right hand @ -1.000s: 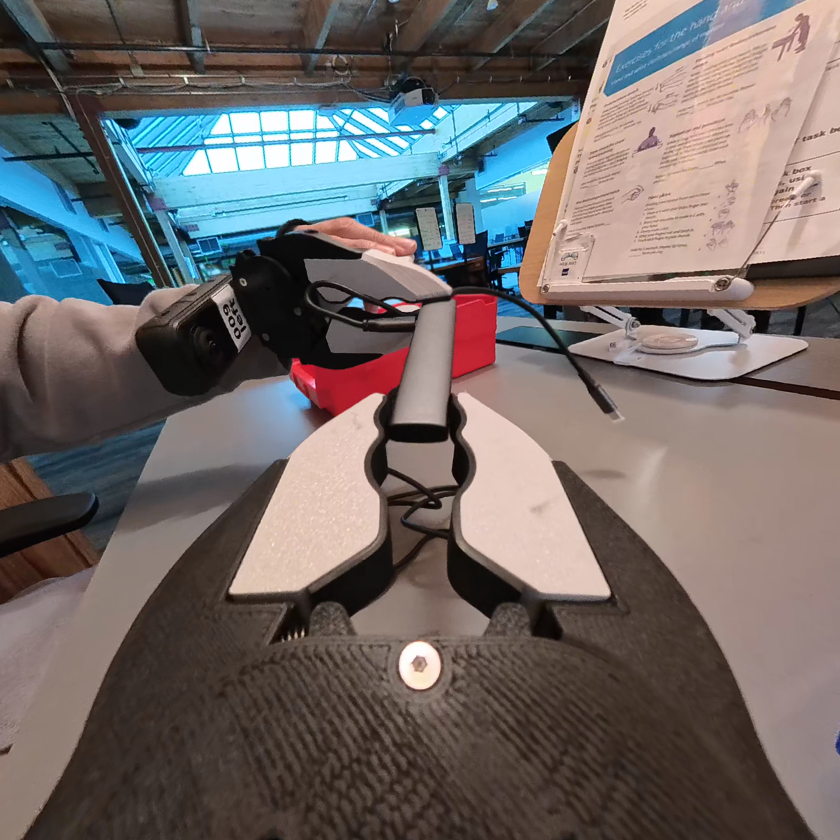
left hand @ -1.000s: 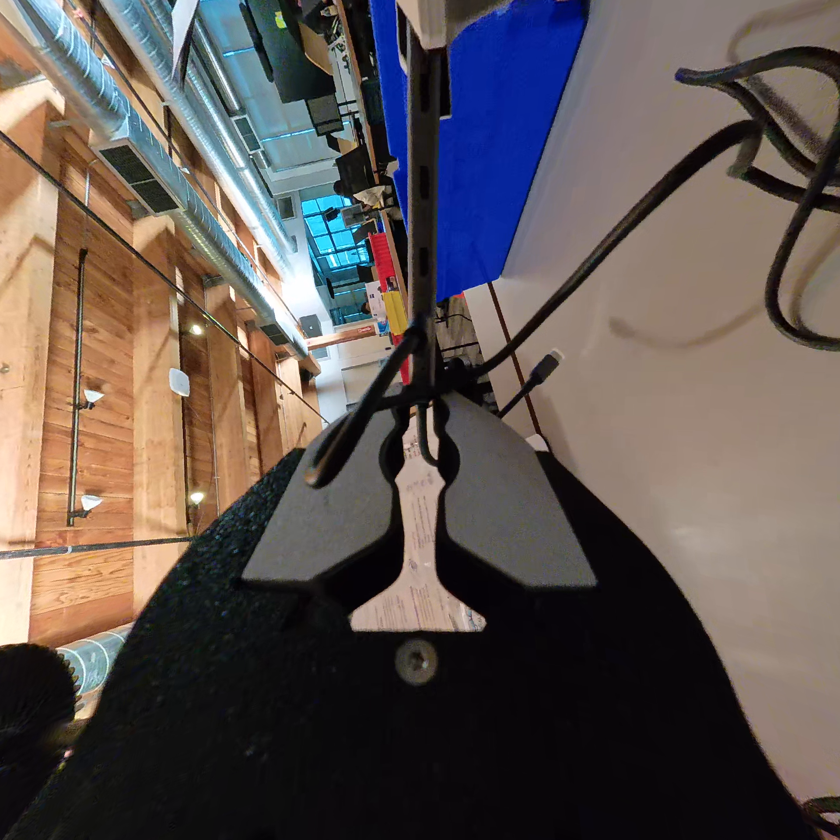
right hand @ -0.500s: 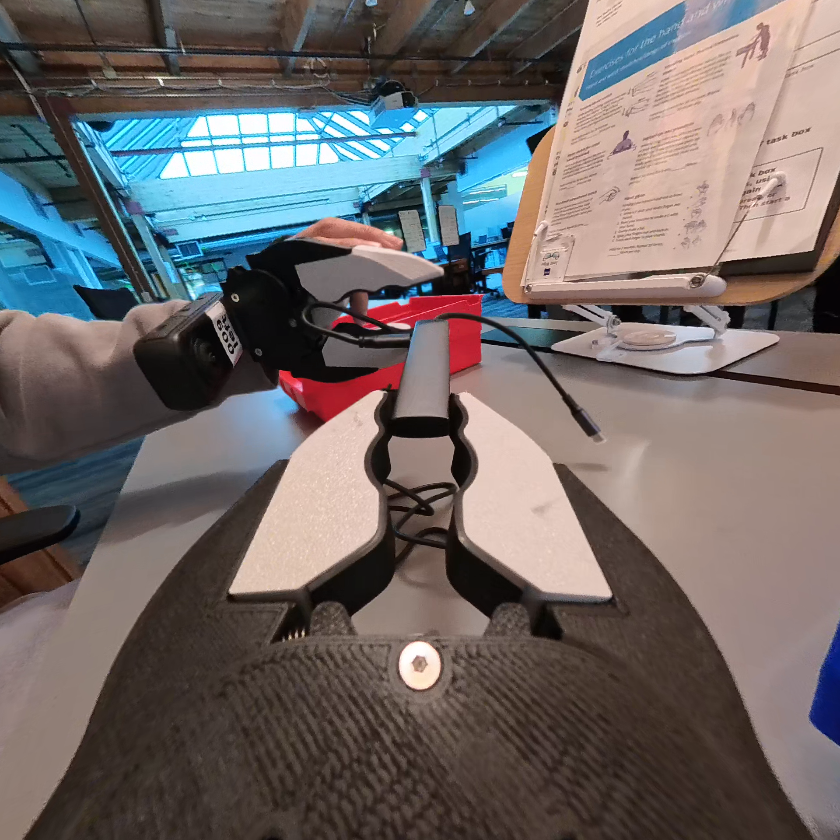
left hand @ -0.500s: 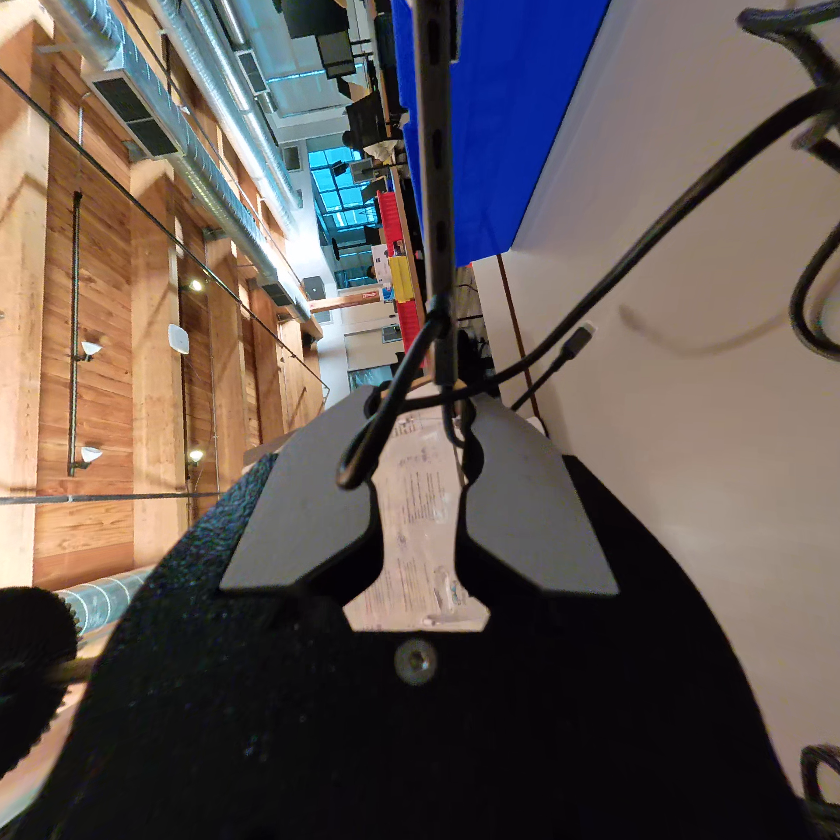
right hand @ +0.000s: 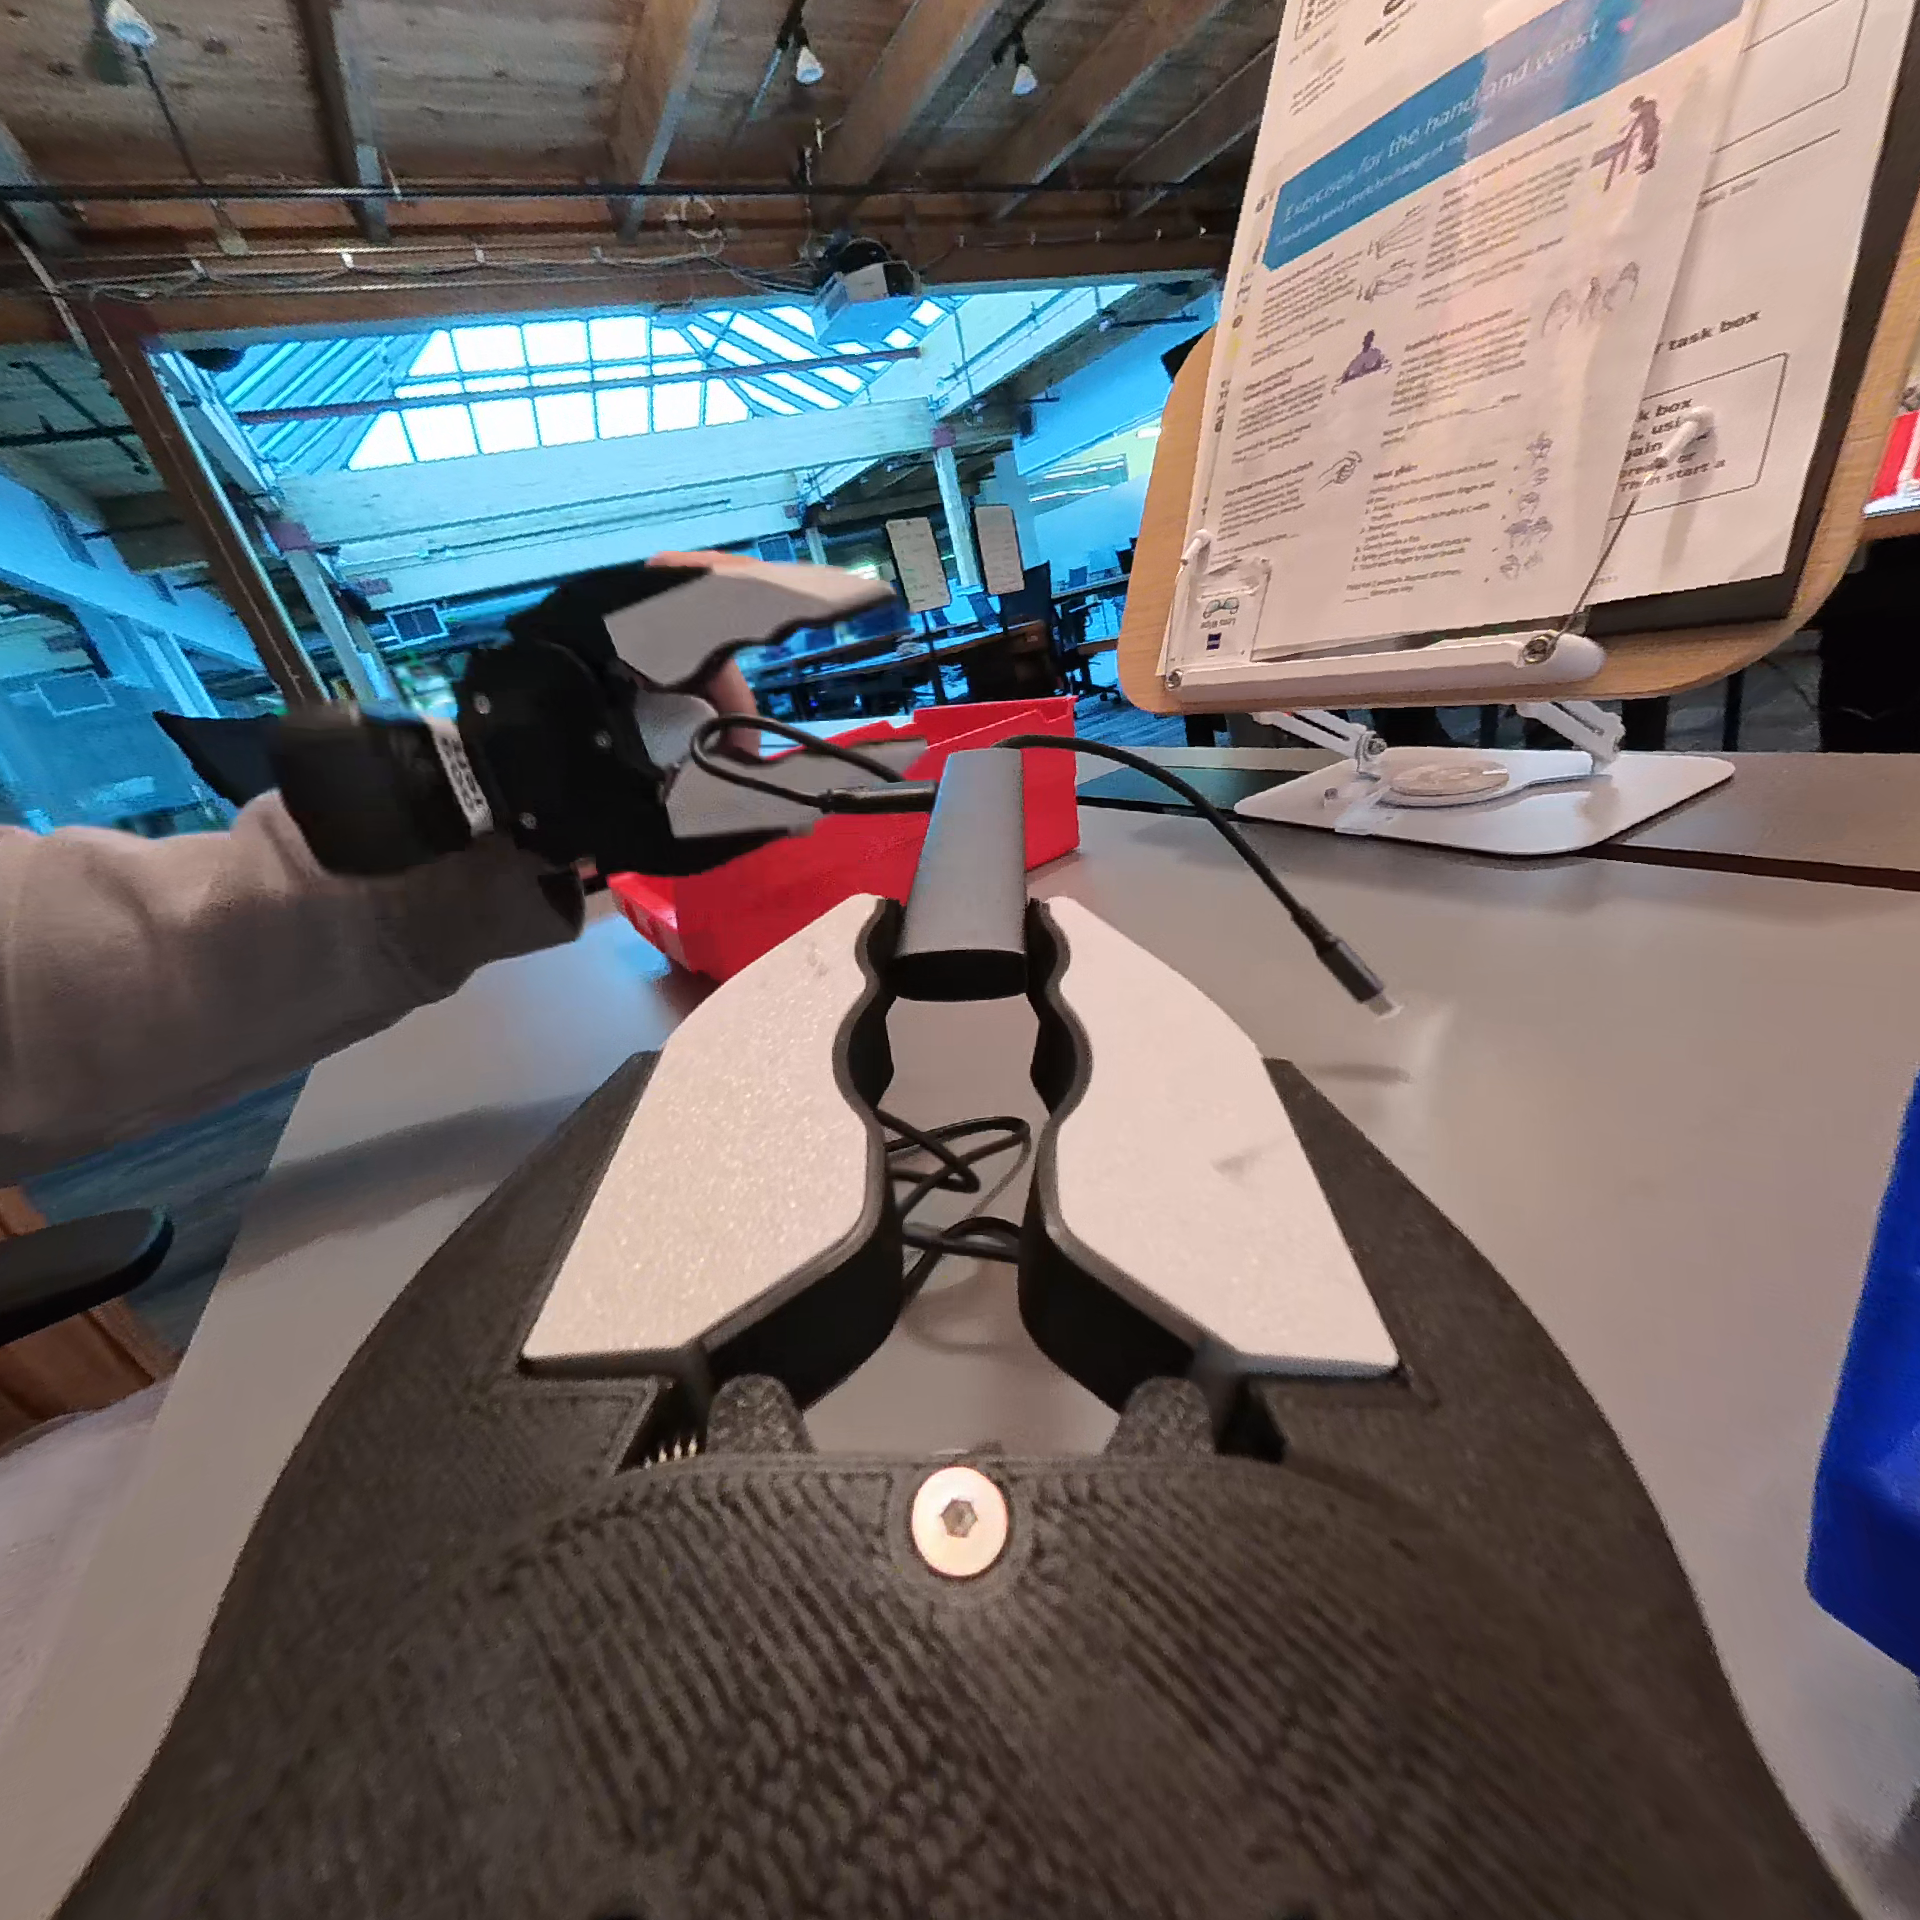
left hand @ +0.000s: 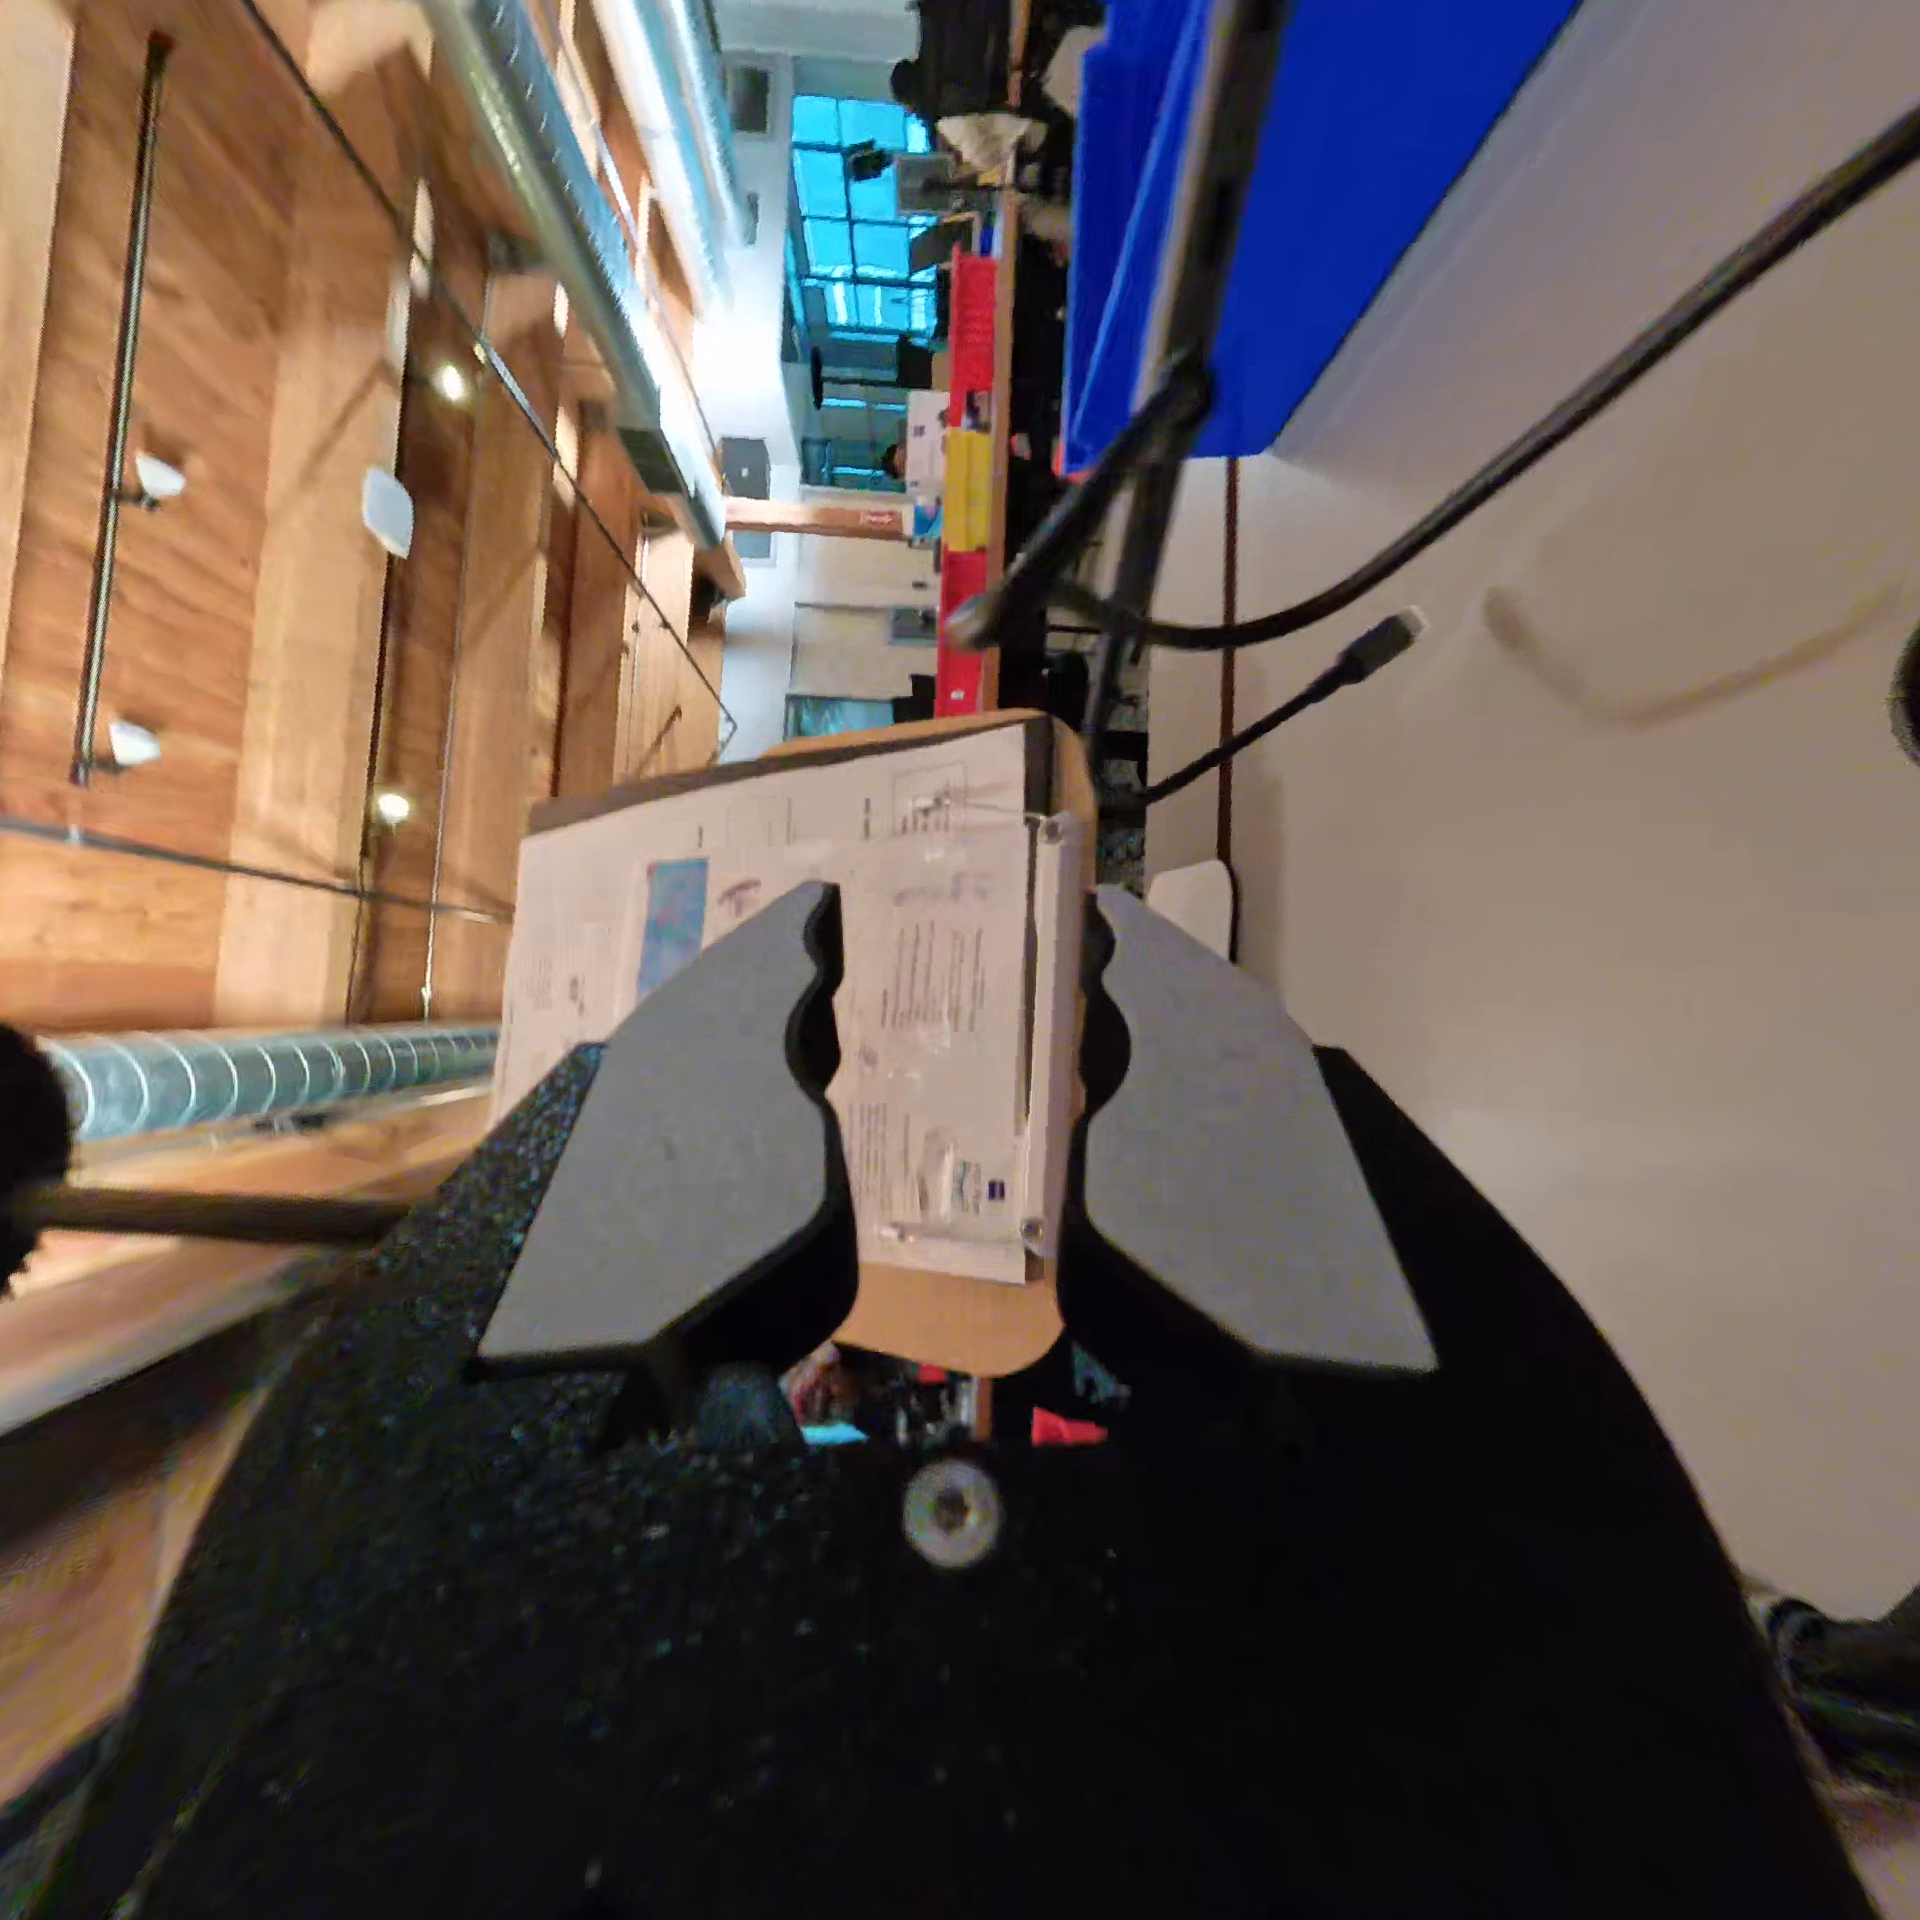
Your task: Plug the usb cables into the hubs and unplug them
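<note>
In the right wrist view my right gripper (right hand: 961, 920) is shut on the near end of a dark grey USB hub (right hand: 966, 831), held above the grey table (right hand: 1558, 1143). A black cable's plug (right hand: 868, 800) sits in the hub's left side. The hub's own short lead hangs right and ends in a free connector (right hand: 1356, 977). My left gripper (right hand: 758, 717) is open and empty, just left of the hub. The left wrist view is rolled sideways: the left gripper (left hand: 961, 935) is open, with the hub (left hand: 1195, 229) and the plugged cable (left hand: 1081, 509) ahead and apart from it.
A red bin (right hand: 831, 883) stands behind the hub. A document stand with papers (right hand: 1507, 395) is at the back right. A blue bin (right hand: 1870, 1403) is at the right edge. Loose black cables (right hand: 951, 1174) lie on the table under my right gripper. Across from one pair of fingers to the other is roughly 15 cm.
My left gripper has opened, let go of the black cable and drawn back from the hub. The cable stays in the hub. My right gripper still holds the hub.
</note>
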### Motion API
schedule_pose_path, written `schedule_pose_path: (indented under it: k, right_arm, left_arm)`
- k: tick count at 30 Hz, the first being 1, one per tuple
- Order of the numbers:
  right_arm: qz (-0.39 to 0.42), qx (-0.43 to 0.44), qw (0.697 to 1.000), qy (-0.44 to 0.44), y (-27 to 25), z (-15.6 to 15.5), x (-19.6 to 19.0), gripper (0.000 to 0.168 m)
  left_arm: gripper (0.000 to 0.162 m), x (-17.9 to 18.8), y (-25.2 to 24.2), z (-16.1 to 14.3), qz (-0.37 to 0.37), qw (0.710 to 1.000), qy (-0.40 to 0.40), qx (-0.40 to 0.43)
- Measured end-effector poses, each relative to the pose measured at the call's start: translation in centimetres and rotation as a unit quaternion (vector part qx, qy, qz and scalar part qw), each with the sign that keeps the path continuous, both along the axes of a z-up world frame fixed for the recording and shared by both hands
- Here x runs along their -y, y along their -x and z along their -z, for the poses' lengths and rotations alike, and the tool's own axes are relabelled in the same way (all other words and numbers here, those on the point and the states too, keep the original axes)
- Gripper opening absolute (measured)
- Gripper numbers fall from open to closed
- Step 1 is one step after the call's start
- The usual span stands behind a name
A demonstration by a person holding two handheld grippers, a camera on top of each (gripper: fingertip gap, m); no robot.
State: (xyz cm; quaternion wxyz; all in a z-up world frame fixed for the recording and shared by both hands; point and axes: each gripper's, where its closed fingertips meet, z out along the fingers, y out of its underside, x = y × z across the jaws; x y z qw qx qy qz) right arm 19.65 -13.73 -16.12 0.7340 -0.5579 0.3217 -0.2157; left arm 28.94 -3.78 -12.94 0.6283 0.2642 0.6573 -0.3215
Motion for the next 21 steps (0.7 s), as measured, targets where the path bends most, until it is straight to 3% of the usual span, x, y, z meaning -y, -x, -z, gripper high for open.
schedule_pose_path:
  k: [3, 5, 8, 12, 16, 18, 21]
  right_arm:
    - [0.0, -0.001, 1.0, 0.004, 0.0, 0.1, -0.1, 0.024]
    - [0.0, -0.002, 1.0, 0.005, -0.1, 0.1, -0.1, 0.024]
    - [0.003, -0.002, 1.0, 0.005, -0.1, 0.1, -0.1, 0.024]
    - [0.002, -0.004, 1.0, 0.0, -0.2, 0.1, 0.0, 0.024]
    - [-0.002, -0.004, 1.0, 0.01, -0.1, 0.2, -0.3, 0.024]
    - [-0.003, -0.002, 1.0, 0.016, -0.1, 0.2, -0.4, 0.024]
    - [-0.001, -0.001, 1.0, 0.014, -0.1, 0.2, -0.3, 0.024]
  left_arm:
    - [0.042, -2.9, 0.8, -2.3, -0.017, 0.988, 0.113, -0.101]
    - [0.036, -3.8, 2.7, -1.6, 0.005, 0.977, 0.116, -0.176]
    - [0.024, -4.4, 6.9, 3.9, 0.042, 0.974, -0.038, -0.22]
    - [0.032, -5.5, 10.1, 10.7, 0.027, 0.956, -0.202, -0.213]
    - [0.032, -5.2, 9.4, 13.2, -0.004, 0.95, -0.298, -0.093]
    - [0.029, -4.9, 8.8, 14.1, -0.013, 0.943, -0.323, -0.074]
    - [0.011, -4.8, 8.1, 14.9, -0.032, 0.931, -0.357, -0.068]
